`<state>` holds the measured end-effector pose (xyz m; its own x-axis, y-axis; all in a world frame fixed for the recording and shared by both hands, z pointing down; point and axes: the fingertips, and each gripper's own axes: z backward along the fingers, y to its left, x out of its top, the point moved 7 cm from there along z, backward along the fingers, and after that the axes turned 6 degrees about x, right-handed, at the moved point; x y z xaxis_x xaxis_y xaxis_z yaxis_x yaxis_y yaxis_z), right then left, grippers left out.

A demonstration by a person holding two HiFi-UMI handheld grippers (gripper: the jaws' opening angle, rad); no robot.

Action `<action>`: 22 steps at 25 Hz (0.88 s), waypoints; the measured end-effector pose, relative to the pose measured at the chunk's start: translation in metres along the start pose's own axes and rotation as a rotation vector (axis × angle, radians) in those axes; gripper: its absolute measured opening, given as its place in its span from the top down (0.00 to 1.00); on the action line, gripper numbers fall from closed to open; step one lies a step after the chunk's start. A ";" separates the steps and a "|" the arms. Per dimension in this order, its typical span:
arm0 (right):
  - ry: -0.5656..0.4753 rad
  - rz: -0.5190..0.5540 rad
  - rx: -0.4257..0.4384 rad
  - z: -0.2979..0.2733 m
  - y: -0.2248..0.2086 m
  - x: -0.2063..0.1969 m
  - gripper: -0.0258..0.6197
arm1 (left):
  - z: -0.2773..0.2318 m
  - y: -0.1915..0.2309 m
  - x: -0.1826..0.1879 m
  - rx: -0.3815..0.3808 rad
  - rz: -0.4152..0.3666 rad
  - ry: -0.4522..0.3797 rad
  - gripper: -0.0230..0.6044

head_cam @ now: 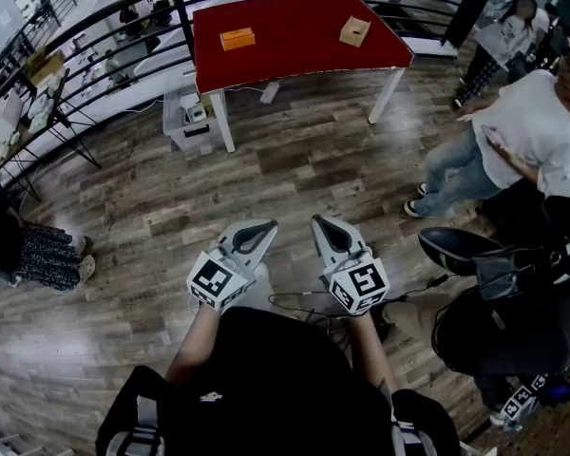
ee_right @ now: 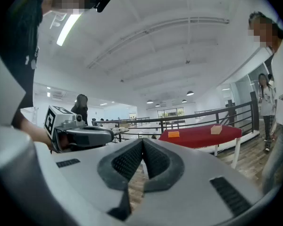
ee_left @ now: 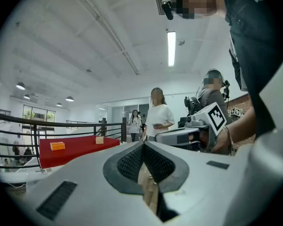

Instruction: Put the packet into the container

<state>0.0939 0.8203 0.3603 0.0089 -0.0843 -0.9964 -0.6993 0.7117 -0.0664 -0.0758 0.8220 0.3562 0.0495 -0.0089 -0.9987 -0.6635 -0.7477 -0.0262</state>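
- Plainly, the task had not yet begun: the orange packet (head_cam: 237,38) lay on the red counter (head_cam: 294,46), near its left edge as the head view showed it, and outside the container.
- The container (head_cam: 354,31), apparently a small tan box, stood near the counter's right edge, well apart from the packet. It was too small in view to tell whether its top was open.
- The person holding the tools stood on the wooden floor (head_cam: 294,169), well apart from the counter, with bare boards between.
- By my judgement every step was left: walking up to the counter, gripping the packet, carrying it across to the container and letting it go inside.
- The left tool (head_cam: 264,226) was held low in front of the body, pointing toward the counter. Its jaws were fully closed, ribbed pads pressed together, with nothing between them and nothing touched.
- The right tool (head_cam: 323,224) sat just beside it in the same pose, jaws likewise closed tight on nothing.
- A black railing (head_cam: 123,17) ran behind the counter, and a bystander in a white top (head_cam: 537,126) stood off to the right, clear of both tools.
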 end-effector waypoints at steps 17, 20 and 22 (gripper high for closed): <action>0.086 0.002 0.003 -0.155 -0.058 0.013 0.93 | -0.059 0.163 -0.009 -0.014 0.075 -0.032 0.95; 0.090 0.010 0.010 -0.183 -0.062 0.007 0.93 | -0.061 0.187 -0.016 -0.010 0.071 -0.040 0.95; 0.092 0.012 0.011 -0.206 -0.069 0.011 0.93 | -0.067 0.209 -0.016 -0.006 0.080 -0.040 0.95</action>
<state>-0.0045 0.6264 0.3650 -0.0656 -0.1393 -0.9881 -0.6911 0.7206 -0.0557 -0.1654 0.6216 0.3693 -0.0337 -0.0421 -0.9985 -0.6595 -0.7497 0.0539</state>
